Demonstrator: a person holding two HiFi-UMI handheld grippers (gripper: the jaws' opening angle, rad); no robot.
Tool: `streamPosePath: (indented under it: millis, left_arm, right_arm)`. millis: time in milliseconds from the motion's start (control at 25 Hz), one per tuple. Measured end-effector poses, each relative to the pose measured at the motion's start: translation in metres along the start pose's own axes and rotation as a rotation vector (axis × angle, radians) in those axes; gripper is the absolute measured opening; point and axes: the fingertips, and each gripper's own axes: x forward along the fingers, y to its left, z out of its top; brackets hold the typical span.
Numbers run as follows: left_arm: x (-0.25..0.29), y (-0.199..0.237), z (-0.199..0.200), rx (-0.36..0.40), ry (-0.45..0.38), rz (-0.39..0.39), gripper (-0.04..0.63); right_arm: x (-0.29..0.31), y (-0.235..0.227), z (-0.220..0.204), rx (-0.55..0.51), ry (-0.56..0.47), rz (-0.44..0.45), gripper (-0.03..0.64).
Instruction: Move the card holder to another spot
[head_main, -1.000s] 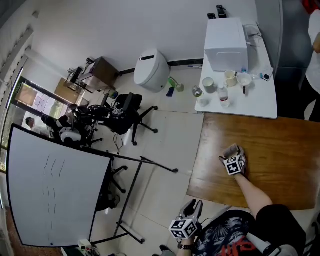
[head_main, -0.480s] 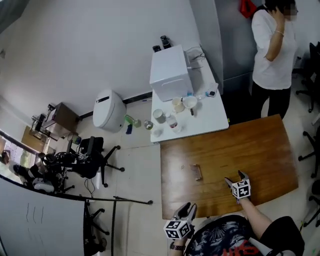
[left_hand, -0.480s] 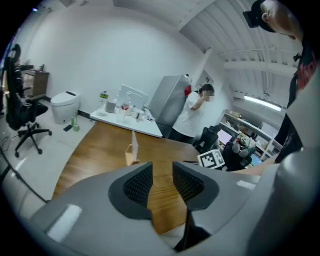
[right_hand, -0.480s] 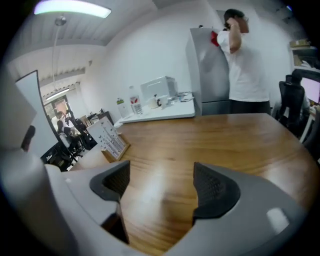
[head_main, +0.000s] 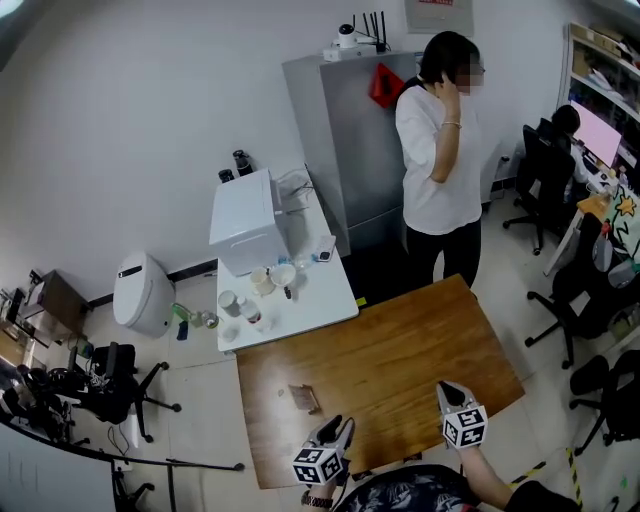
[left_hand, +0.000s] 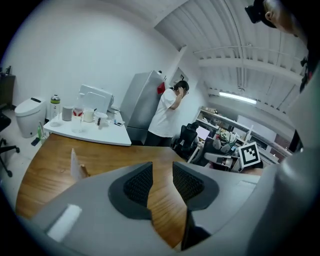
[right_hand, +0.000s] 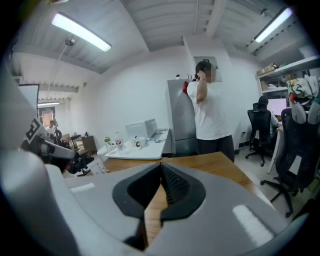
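Observation:
The card holder (head_main: 303, 398), a small brown-and-clear stand, sits on the wooden table (head_main: 400, 350) near its left front part. In the left gripper view the card holder (left_hand: 76, 165) stands left of the jaws. My left gripper (head_main: 338, 428) hovers at the table's near edge, just right of the holder, open and empty (left_hand: 162, 167). My right gripper (head_main: 446, 387) is over the near right part of the table, well apart from the holder. Its jaws are shut with nothing between them (right_hand: 161, 166).
Behind the wooden table is a white table (head_main: 300, 300) with a white box (head_main: 243, 222), cups and bottles. A person (head_main: 440, 160) stands by a grey cabinet (head_main: 345, 140) at the far edge. Office chairs (head_main: 585, 300) are on the right, a white bin (head_main: 140, 292) on the left.
The head view has swung, bringing the person and cabinet into sight. My right gripper has drawn back from the card holder toward the near edge and its jaws have closed empty.

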Motion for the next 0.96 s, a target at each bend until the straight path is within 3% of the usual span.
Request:
streamPosePath:
  millis: [280,480,960]
  left_arm:
    - [0.007,-0.045,-0.024,-0.017,0.023,-0.018,0.125]
    - [-0.015,-0.022,-0.030,-0.106,-0.026,0.074,0.124]
    - [-0.043,0.009,-0.035,-0.109,-0.030,0.135,0.124]
  right_arm:
    - [-0.004,0.015,0.012,-0.004,-0.018,0.093,0.000]
    - [0.006,0.040,0.014,-0.026,-0.018,0.165,0.000]
    - [0.010,0.056,0.011,-0.075,0.013,0.176,0.000]
